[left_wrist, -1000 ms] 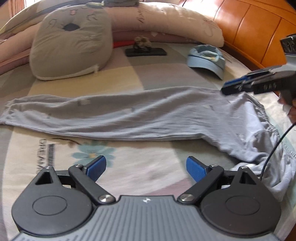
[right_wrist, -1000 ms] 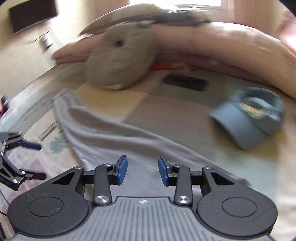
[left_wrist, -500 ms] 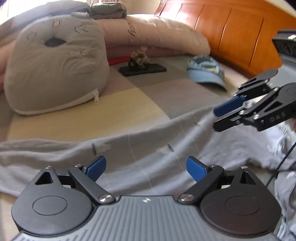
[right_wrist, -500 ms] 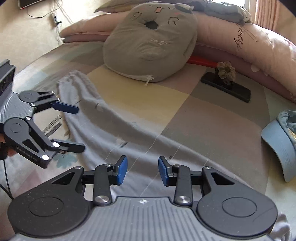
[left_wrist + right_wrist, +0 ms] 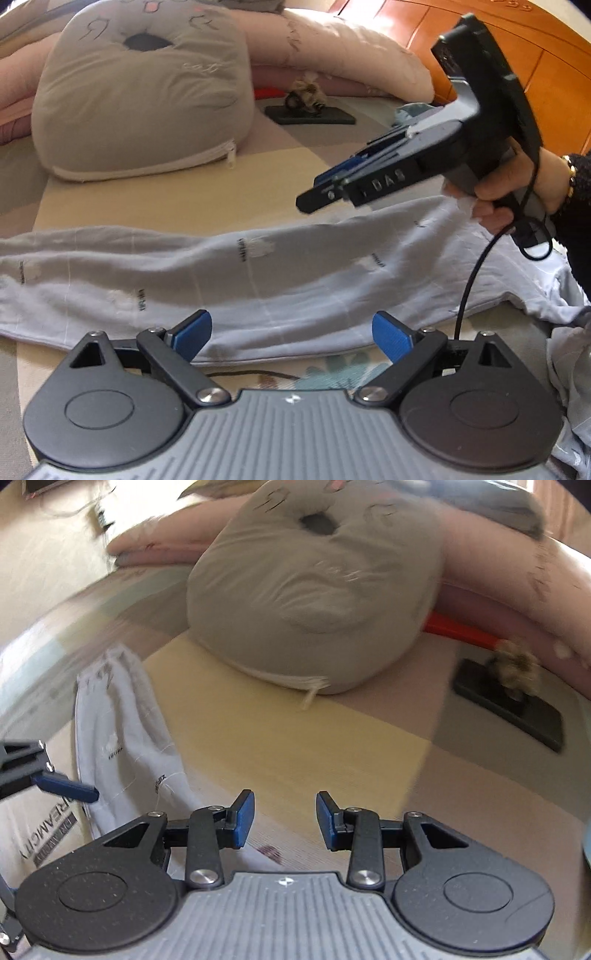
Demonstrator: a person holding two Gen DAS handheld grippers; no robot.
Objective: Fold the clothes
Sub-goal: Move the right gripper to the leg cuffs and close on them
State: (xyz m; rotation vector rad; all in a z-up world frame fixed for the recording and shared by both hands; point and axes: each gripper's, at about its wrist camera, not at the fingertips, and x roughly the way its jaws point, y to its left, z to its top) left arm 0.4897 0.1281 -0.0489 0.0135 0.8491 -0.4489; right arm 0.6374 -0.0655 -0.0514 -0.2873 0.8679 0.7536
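cushion: big grey cat-face one [image 5: 140,92], upper left of the left wrist view
bolster: long pink one [image 5: 347,48] behind it
headboard: orange wood [image 5: 535,48], upper right
phone: dark slab [image 5: 509,709] with a fuzzy thing on top

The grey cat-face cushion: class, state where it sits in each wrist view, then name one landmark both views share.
Left wrist: grey cat-face cushion fills the upper left, beyond the light grey trousers.
Right wrist: the cushion sits top centre, above the yellow patch of bedspread.
Shared landmark: the black phone with a fluffy charm, right of the cushion.
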